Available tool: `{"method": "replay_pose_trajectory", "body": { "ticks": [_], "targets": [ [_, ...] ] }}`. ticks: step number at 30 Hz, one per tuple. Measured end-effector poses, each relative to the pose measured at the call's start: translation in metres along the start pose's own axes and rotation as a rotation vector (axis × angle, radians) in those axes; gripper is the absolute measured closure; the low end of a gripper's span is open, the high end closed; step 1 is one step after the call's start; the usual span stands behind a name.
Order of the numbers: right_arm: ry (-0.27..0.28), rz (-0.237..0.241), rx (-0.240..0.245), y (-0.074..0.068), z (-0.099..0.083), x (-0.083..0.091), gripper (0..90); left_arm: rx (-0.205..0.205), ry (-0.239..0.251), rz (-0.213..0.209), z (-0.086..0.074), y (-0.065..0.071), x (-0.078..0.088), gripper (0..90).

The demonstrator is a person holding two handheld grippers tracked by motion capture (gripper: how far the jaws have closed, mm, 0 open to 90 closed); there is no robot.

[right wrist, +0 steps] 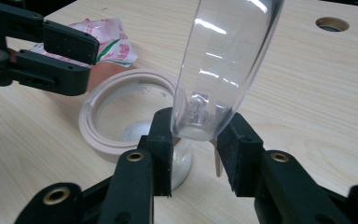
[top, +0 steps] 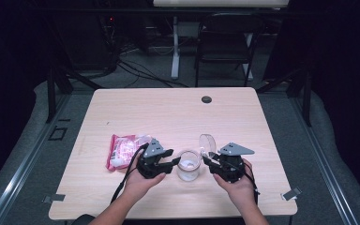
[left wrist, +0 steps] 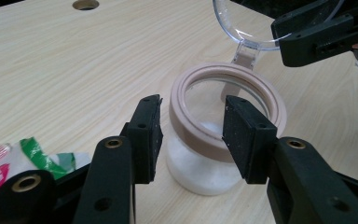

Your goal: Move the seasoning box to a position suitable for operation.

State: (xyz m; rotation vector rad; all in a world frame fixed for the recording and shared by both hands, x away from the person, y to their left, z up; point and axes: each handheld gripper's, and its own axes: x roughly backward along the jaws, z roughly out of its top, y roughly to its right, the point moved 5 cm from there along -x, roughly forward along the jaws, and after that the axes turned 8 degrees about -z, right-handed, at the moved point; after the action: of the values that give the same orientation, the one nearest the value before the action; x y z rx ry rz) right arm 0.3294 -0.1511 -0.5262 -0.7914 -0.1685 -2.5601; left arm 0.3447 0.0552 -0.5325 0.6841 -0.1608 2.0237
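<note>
Small clear glass jar (top: 188, 165) w/ a pale pink rim ring stands upright near the front middle of the light wood table (top: 168, 112), white stuff in the bottom. Its round clear plastic lid (top: 207, 143) is flipped up on a hinge at the jar's right side, standing about upright.

Left gripper (top: 172, 163) sits just left of the jar. In the left gripper view its jaws are half spread, one on each side of the pink ring (left wrist: 228, 105); the jaw on that view's left shows a gap to the ring, the other is at the rim but contact can't be told. No clear clamp seen.

Right gripper (top: 208, 161) is just right of the jar. In the right gripper view its jaws sit on both sides of the lid's (right wrist: 223, 65) lower edge by the hinge, pads against the clear plastic, so it's holding the lid upright.

Pink and white plastic packet (top: 122, 151) w/ a green patch lies flat on the table, left of the left gripper, near the person's left hand (top: 140, 183). Right hand (top: 239, 185) wraps the right gripper from below.
</note>
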Motion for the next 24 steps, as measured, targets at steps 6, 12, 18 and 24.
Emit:
{"method": "replay_pose_trajectory", "body": {
  "ticks": [6,12,18,24],
  "targets": [
    [0.000,0.011,-0.016,0.005,0.004,-0.006,70.4,0.013,0.012,0.030,-0.003,-0.006,0.011,56.8],
    [0.000,0.064,-0.035,0.005,0.008,-0.014,73.2,0.037,0.029,0.068,-0.007,-0.013,0.025,56.6],
    [-0.005,0.091,-0.019,0.003,0.011,-0.018,73.5,0.065,0.047,0.104,-0.010,-0.021,0.038,56.5],
    [-0.007,0.115,0.016,-0.001,0.014,-0.023,73.8,0.084,0.052,0.134,-0.013,-0.030,0.049,56.5]
  ]
}}
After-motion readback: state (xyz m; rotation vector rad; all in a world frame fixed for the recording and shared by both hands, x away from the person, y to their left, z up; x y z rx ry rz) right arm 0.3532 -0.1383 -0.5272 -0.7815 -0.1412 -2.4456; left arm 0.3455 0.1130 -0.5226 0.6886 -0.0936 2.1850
